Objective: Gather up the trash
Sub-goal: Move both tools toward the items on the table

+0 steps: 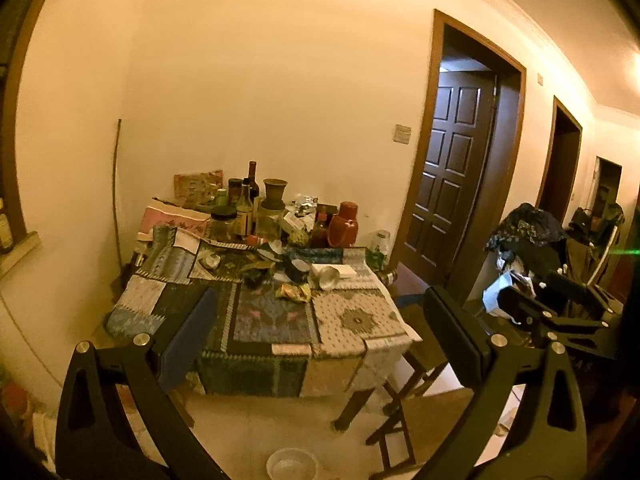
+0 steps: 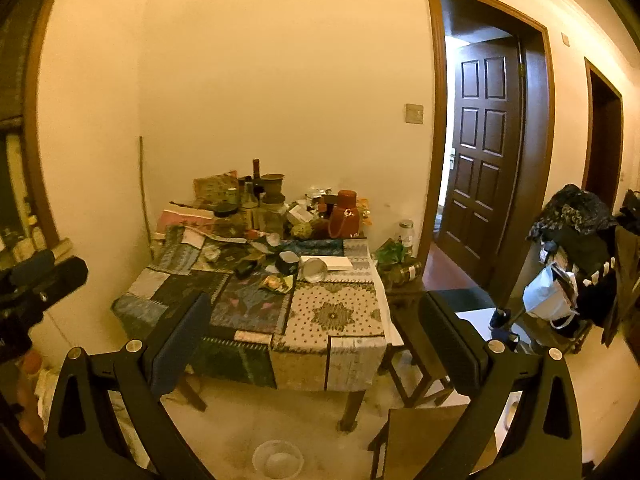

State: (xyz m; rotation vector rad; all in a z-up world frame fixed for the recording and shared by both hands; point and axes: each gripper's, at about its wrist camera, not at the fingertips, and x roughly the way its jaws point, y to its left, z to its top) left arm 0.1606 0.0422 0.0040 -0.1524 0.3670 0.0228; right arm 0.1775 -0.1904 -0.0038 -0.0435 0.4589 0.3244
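A table with a patchwork cloth [image 1: 352,320] [image 2: 332,316] stands ahead against the wall. Trash lies on its middle: a crumpled yellow wrapper [image 1: 294,292] [image 2: 278,283], a tipped clear cup [image 1: 326,277] [image 2: 314,270], a crumpled white scrap [image 1: 211,261] [image 2: 212,255] and a dark cup [image 1: 298,270] [image 2: 288,261]. My left gripper [image 1: 320,320] is open and empty, well short of the table. My right gripper [image 2: 316,320] is open and empty too, at about the same distance. The right gripper also shows in the left wrist view [image 1: 532,304], the left one in the right wrist view [image 2: 36,284].
Bottles, jars and a red flask [image 1: 343,225] [image 2: 345,216] crowd the table's back. A folding stool [image 1: 404,384] [image 2: 420,364] stands right of the table. A clear bowl [image 1: 292,464] [image 2: 278,460] sits on the floor. A clothes-laden rack [image 1: 528,240] [image 2: 576,248] is far right beside open doorways.
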